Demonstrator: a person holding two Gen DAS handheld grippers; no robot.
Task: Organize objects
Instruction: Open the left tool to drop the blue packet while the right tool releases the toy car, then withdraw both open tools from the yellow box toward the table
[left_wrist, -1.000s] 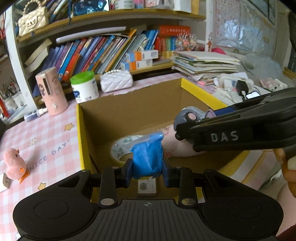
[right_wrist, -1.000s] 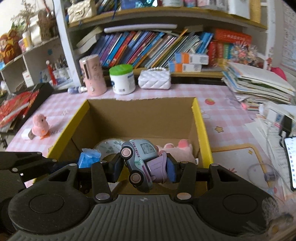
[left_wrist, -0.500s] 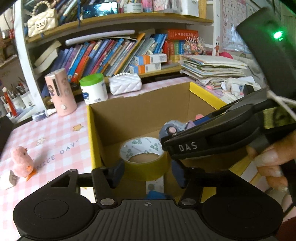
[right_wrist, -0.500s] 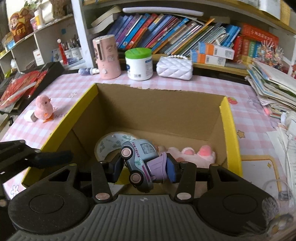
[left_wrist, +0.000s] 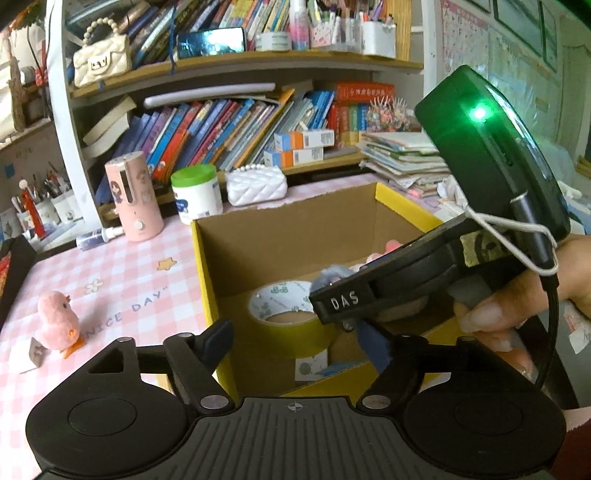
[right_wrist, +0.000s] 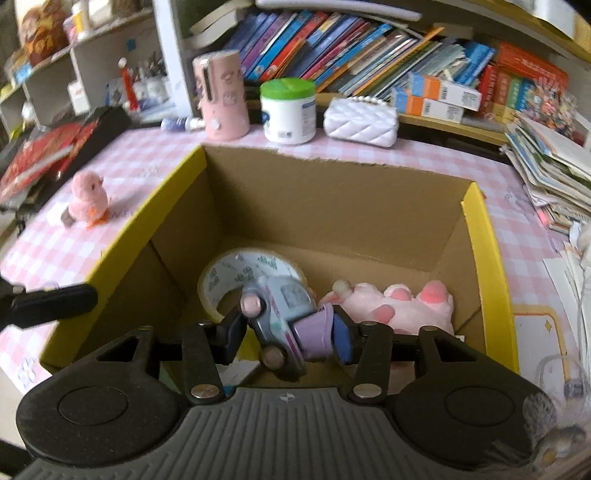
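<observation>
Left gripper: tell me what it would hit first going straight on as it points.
Probably the tape roll in the cardboard box, dead ahead of the left gripper, whose fingers are opening with nothing between them; depth is unclear.

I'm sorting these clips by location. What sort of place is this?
Probably a child's study or bedroom desk: crowded bookshelves, a pink checked tablecloth, and a pink chick toy.

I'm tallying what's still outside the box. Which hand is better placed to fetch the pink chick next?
Probably the left. The left gripper is empty, its jaws opening, and the pink chick stands on the tablecloth on its side of the box. The right gripper, jaws opening, has the toy truck between them.
</observation>
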